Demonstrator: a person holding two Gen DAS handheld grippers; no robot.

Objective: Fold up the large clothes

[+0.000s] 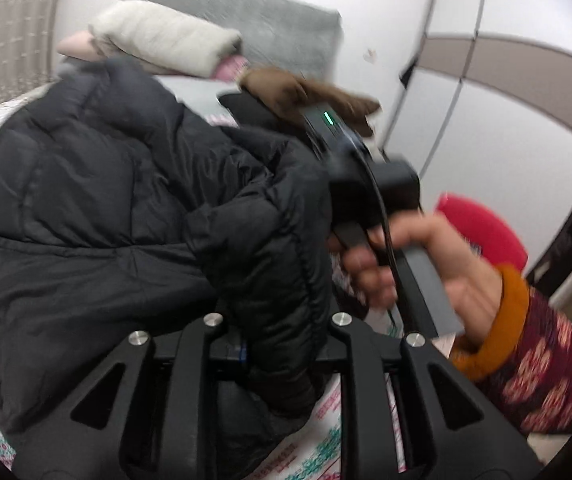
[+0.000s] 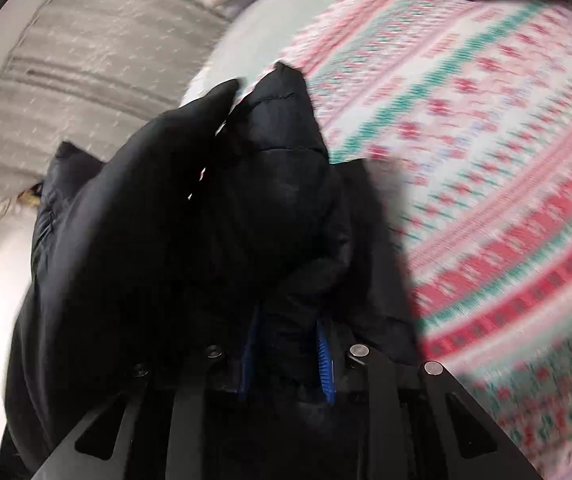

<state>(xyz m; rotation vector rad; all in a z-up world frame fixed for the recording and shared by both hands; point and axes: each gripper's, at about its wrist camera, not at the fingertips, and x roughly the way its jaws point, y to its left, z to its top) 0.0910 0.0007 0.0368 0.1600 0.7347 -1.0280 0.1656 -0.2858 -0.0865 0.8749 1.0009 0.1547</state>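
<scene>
A big black puffer jacket point(image 1: 98, 200) with a brown fur hood trim point(image 1: 306, 92) lies bunched on the patterned bed point(image 2: 486, 160). My left gripper point(image 1: 278, 344) is shut on a thick fold of the jacket, which hides its pads. My right gripper point(image 2: 286, 352) is shut on another black fold point(image 2: 214, 220), with the blue pads point(image 2: 324, 354) pressed against the fabric. In the left wrist view, the right gripper's body point(image 1: 366, 184) and the hand holding it are at the right, lifted above the jacket.
Folded cream and pink clothes point(image 1: 166, 40) are stacked at the head of the bed against a grey headboard point(image 1: 286, 32). A wardrobe point(image 1: 506, 80) and a red object point(image 1: 482, 228) stand to the right. A grey curtain point(image 2: 86, 60) hangs beyond the bed.
</scene>
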